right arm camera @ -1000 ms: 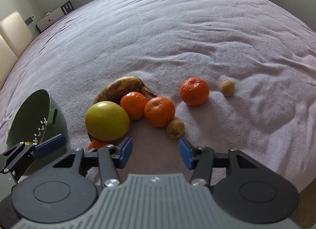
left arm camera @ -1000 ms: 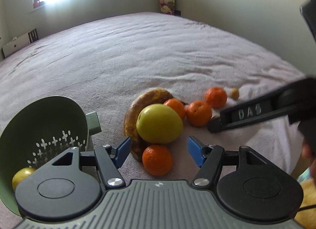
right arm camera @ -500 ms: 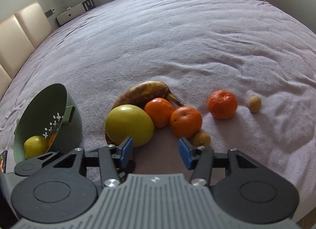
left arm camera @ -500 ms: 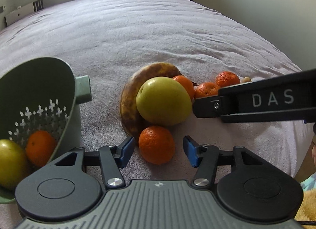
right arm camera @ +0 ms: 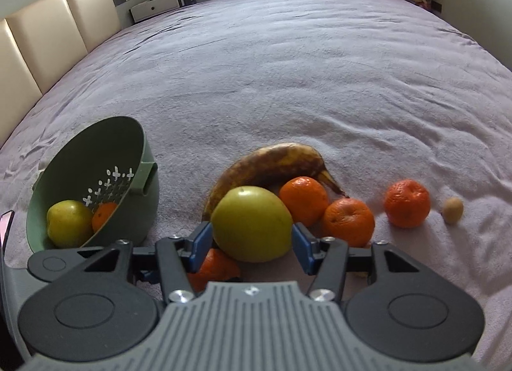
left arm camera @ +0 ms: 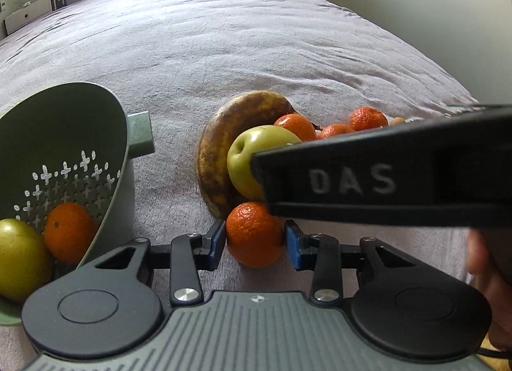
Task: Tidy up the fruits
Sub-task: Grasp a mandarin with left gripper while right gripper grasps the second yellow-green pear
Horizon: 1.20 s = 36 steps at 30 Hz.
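Note:
My left gripper (left arm camera: 253, 245) is closing, and its blue pads touch both sides of an orange (left arm camera: 254, 238) that lies on the bed. Behind that orange lie a green apple (right arm camera: 252, 223) and a browned banana (right arm camera: 272, 161). My right gripper (right arm camera: 252, 244) is opening, with its pads on either side of the green apple's near face and a slight gap showing. In the left wrist view its black finger (left arm camera: 352, 179) crosses in front of the apple. A green colander (right arm camera: 96, 134), tipped on its side at the left, holds a yellow-green apple (right arm camera: 68, 222) and an orange (right arm camera: 104, 214).
Three more oranges (right arm camera: 406, 207) lie to the right of the banana, with a small tan fruit (right arm camera: 452, 209) beyond them. The mauve bedspread (right arm camera: 288, 67) stretches far back. A padded headboard (right arm camera: 38, 41) runs along the left, and a hand (left arm camera: 486, 275) shows at the right edge.
My left gripper sank toward the near orange and its jaws narrowed onto it. My right gripper swung left from the small fruits to the green apple and its jaws widened.

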Each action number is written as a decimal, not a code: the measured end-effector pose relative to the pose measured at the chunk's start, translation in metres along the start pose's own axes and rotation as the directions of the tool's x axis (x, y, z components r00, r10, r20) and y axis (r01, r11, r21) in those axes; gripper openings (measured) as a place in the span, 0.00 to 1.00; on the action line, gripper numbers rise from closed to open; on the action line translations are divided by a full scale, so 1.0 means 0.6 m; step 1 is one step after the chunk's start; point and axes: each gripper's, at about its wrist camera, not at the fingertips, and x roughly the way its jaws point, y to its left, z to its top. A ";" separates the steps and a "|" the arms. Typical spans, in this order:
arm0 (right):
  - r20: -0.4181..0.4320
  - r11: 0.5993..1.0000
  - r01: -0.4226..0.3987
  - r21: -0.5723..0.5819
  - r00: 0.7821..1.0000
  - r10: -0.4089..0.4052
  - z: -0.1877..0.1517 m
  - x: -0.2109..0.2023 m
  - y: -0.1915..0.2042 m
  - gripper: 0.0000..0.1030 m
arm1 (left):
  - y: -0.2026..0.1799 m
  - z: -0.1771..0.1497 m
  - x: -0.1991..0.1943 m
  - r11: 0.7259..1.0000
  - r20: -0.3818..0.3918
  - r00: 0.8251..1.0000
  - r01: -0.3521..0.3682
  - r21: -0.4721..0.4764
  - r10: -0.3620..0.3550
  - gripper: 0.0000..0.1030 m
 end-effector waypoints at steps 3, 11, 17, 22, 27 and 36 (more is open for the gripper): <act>-0.008 1.000 0.011 -0.018 1.000 -0.012 0.004 0.009 0.009 0.57 | 0.003 -0.001 -0.007 1.000 -0.008 1.000 0.002 -0.001 -0.002 0.43; -0.056 0.998 0.054 -0.031 0.997 -0.056 0.006 0.041 0.017 0.62 | 0.016 -0.005 -0.006 1.000 -0.028 1.000 0.014 -0.018 -0.014 0.43; -0.068 0.997 0.072 -0.021 0.995 -0.073 0.010 0.057 0.014 0.65 | 0.020 -0.006 0.007 0.999 -0.038 0.999 0.037 -0.037 -0.038 0.46; -0.074 0.997 0.071 -0.006 0.995 -0.072 0.011 0.065 0.010 0.65 | 0.019 -0.009 0.010 0.998 -0.036 0.998 0.045 -0.033 -0.047 0.45; -0.079 0.997 0.078 -0.011 0.994 -0.079 0.010 0.062 0.014 0.65 | 0.013 -0.008 0.011 0.999 -0.038 0.998 0.043 -0.022 -0.044 0.43; -0.100 0.995 0.076 0.071 0.993 -0.068 0.014 0.047 0.002 0.64 | 0.005 -0.006 0.001 0.999 -0.032 0.999 0.043 -0.016 -0.044 0.43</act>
